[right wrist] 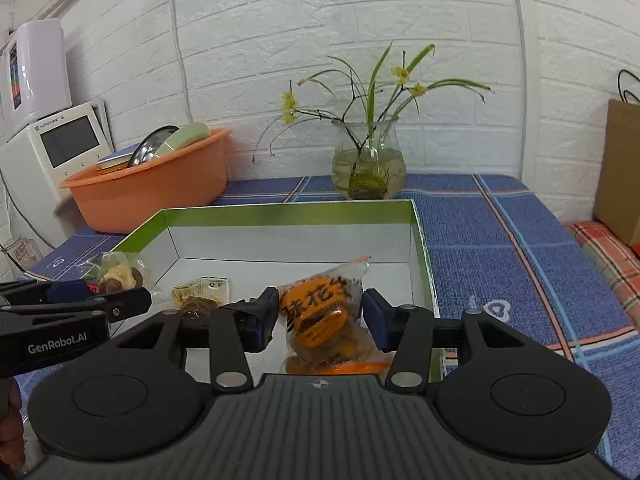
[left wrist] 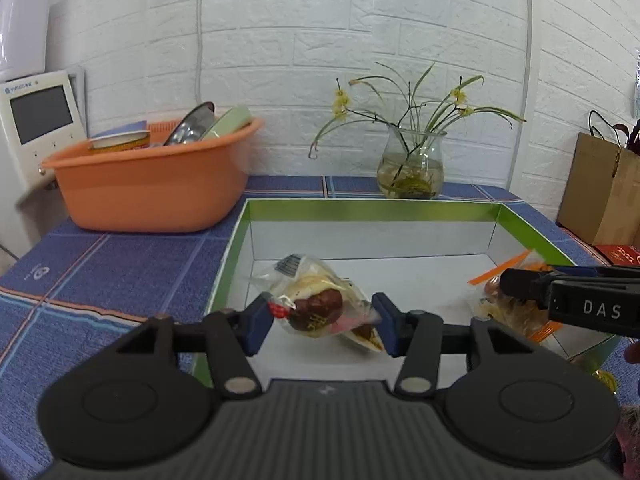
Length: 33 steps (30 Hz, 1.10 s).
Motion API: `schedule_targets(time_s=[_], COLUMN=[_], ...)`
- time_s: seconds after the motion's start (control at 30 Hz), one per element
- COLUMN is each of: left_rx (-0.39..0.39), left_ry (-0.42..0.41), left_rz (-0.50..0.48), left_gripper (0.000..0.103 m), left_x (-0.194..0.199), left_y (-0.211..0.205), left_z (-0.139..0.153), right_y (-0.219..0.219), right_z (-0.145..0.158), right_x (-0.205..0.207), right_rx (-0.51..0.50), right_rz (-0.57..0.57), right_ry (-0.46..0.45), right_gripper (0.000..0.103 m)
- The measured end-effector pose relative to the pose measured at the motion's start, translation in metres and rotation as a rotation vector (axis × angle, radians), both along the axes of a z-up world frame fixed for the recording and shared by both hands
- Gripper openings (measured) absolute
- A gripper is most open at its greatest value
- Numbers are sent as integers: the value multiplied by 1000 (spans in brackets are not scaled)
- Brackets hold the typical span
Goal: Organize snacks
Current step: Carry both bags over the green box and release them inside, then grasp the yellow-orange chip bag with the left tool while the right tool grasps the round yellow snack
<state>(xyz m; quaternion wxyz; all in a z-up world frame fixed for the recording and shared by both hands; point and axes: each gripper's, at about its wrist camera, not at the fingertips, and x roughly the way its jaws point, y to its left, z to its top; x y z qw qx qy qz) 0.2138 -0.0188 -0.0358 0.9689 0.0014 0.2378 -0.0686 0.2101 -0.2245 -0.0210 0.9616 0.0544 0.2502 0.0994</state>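
Note:
A green-rimmed white box [left wrist: 372, 211] [right wrist: 280, 216] lies open on the blue checked tablecloth. My left gripper [left wrist: 322, 322] is shut on a clear packet with a brown pastry [left wrist: 316, 308] and holds it over the box's left part. Another small packet [left wrist: 366, 336] [right wrist: 202, 294] lies on the box floor below it. My right gripper [right wrist: 320, 318] is shut on an orange snack bag [right wrist: 324, 316] over the box's right part; that bag also shows in the left wrist view [left wrist: 508, 304]. The left gripper and its packet [right wrist: 118, 276] show at the left of the right wrist view.
An orange basin [left wrist: 152, 184] [right wrist: 152, 184] with dishes stands at the back left, next to a white appliance [left wrist: 36, 128]. A glass vase with flowers [left wrist: 412, 168] [right wrist: 368, 168] stands behind the box. A brown paper bag [left wrist: 600, 192] stands at the right.

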Motion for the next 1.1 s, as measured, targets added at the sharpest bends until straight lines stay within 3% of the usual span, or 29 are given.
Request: schedule_targets(time_s=[0.1,0.27,0.47,0.57,0.7,0.83,1.0,1.1], left_rx=[32,56,43,38,67,157,184,169], left_ry=[-36,-60,-77,-78,-96,-45,22,68], left_rz=[5,-2,-54,-110,-203,-284,-344,-379], left_gripper=[66,70,77,102,103,103,102,84], left_x=[-4,-14,-45,-66,-99,-115,-113,-108], left_y=[-1,6,16,13,-1,-25,-40,-40], left_z=[1,6,24,33,29,8,-17,-26], right_y=[-3,-16,-68,-90,-100,-88,-66,-54], right_z=[-1,15,37,33,14,-9,-17,-20], right_x=[0,-15,-62,-84,-92,-84,-75,-70], right_rx=[27,43,95,109,122,104,48,-18], right_rz=[10,15,-24,-46,-47,-17,58,89], right_ry=[1,-19,-40,-20,64,153,186,193], right_gripper=[99,100,103,103,103,103,103,103])
